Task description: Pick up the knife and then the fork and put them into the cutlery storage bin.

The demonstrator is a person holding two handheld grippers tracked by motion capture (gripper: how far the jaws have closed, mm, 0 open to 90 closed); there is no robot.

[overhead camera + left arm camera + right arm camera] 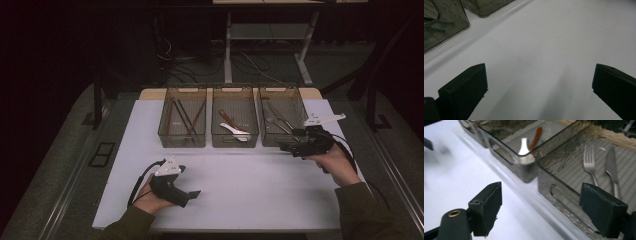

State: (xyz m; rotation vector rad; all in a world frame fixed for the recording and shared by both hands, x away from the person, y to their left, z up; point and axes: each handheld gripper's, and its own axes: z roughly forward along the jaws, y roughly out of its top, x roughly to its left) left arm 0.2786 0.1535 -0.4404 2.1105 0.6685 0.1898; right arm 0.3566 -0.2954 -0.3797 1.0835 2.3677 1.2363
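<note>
Three smoked plastic bins stand in a row at the back of the white table (240,185). The left bin (181,141) holds several dark chopsticks (185,117). In the middle bin (235,142) lie a white spoon (235,131) and a red-brown spoon (226,118). A fork (589,161) and a knife (612,167) rest in the right bin (270,142). My right gripper (284,147) hovers at that bin's front wall, open, with nothing held; its own view has the bin wall (554,192) between the jaws. My left gripper (194,193) sits low at the table's front left, open and empty (539,85).
Bare white tabletop spreads between the two grippers and in front of the bins. Corners of two bins (446,25) appear at the upper left of the left gripper view. Behind the table are a desk frame (267,45) and cables on a dark floor.
</note>
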